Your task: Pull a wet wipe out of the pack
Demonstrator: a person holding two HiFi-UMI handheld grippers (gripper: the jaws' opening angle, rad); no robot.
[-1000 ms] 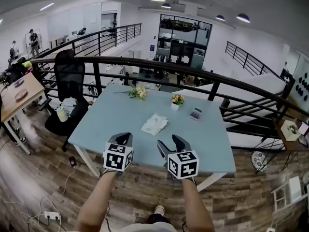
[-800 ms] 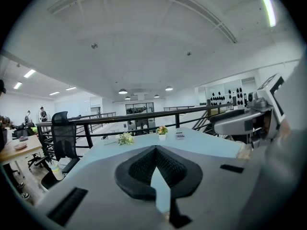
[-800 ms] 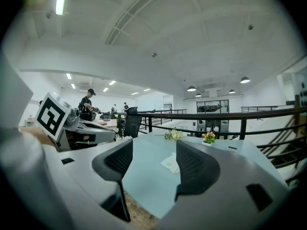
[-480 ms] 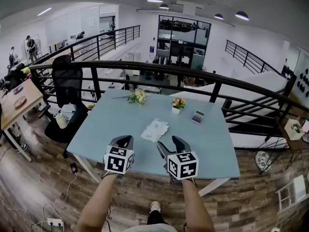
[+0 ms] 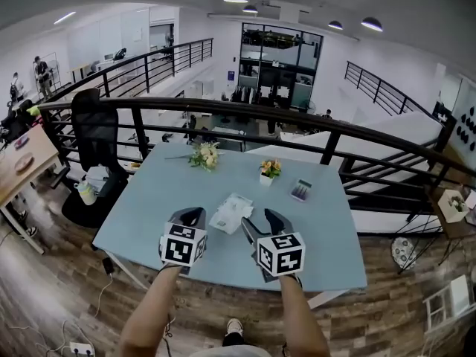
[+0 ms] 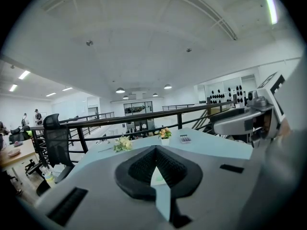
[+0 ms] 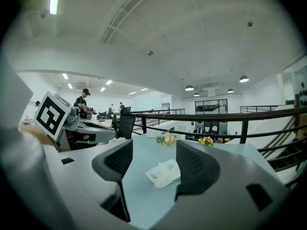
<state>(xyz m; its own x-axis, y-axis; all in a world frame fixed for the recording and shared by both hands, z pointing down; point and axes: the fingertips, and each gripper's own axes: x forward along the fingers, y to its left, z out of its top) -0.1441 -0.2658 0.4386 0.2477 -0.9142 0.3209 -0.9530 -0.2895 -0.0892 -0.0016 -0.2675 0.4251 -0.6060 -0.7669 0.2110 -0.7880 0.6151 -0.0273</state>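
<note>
The white wet wipe pack (image 5: 230,213) lies flat on the light blue table (image 5: 149,199), near its middle. My left gripper (image 5: 190,217) hovers over the table's near edge, just left of the pack, with its jaws shut and empty. My right gripper (image 5: 262,224) hangs just right of the pack, open, with nothing between its jaws. In the right gripper view the pack (image 7: 164,173) shows between the two jaws of the right gripper (image 7: 154,165), some way ahead on the table. In the left gripper view the left gripper (image 6: 156,163) has its pads pressed together, hiding most of the pack.
A loose bunch of flowers (image 5: 202,155), a small flower pot (image 5: 269,169) and a calculator (image 5: 300,190) sit at the table's far side. A black railing (image 5: 327,129) runs behind it. An office chair (image 5: 95,129) and a wooden desk (image 5: 18,162) stand to the left.
The view has moved forward over the table, so the pack now lies closer, between the two grippers. Both grippers keep their jaw states.
</note>
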